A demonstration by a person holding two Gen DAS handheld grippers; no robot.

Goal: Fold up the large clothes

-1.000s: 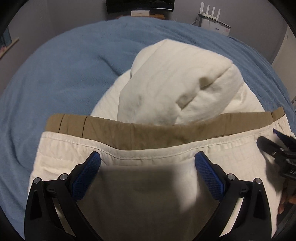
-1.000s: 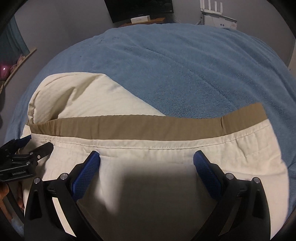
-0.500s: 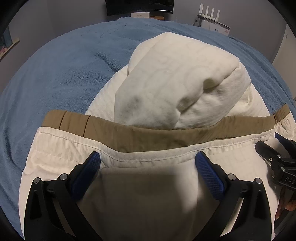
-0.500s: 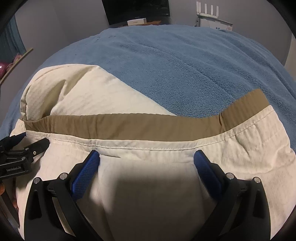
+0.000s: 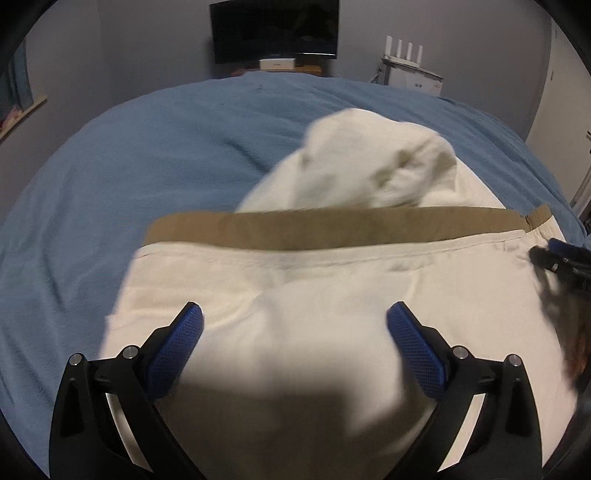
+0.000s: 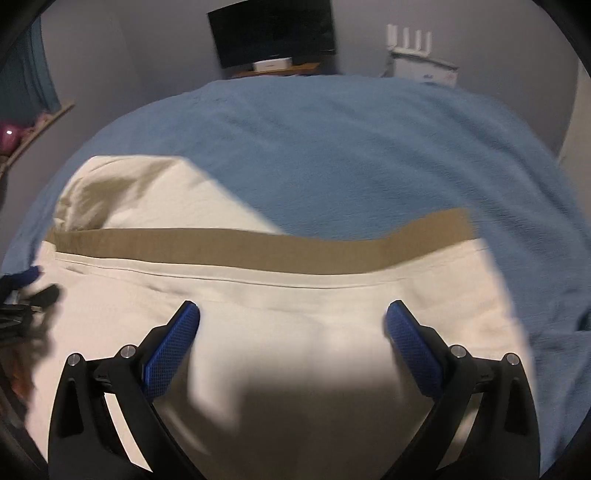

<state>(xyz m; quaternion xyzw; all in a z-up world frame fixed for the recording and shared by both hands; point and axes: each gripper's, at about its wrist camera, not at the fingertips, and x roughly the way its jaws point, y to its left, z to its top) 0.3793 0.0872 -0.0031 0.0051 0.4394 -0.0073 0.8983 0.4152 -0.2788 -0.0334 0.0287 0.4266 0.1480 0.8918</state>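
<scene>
Judging the fold partly done, we see the cream garment (image 5: 295,295) doubled on the blue bed (image 5: 147,166), left gripper (image 5: 295,325) and right gripper (image 6: 291,321) spread wide above it, further folds remaining.

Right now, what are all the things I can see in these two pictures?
Garment: one, cream, spread on the bed nearest the cameras.
Waistband: one, tan strip along the garment's far edge.
Bunched cloth: one cream heap beyond the waistband.
Blanket: one, blue, covering the bed.
Screen: one, black, at the far wall.
Box: one, white, under the screen.
Router: one, white, right of the screen.
Left gripper: black, blue pads, jaws wide apart.
Right gripper: same, jaws wide apart.
</scene>
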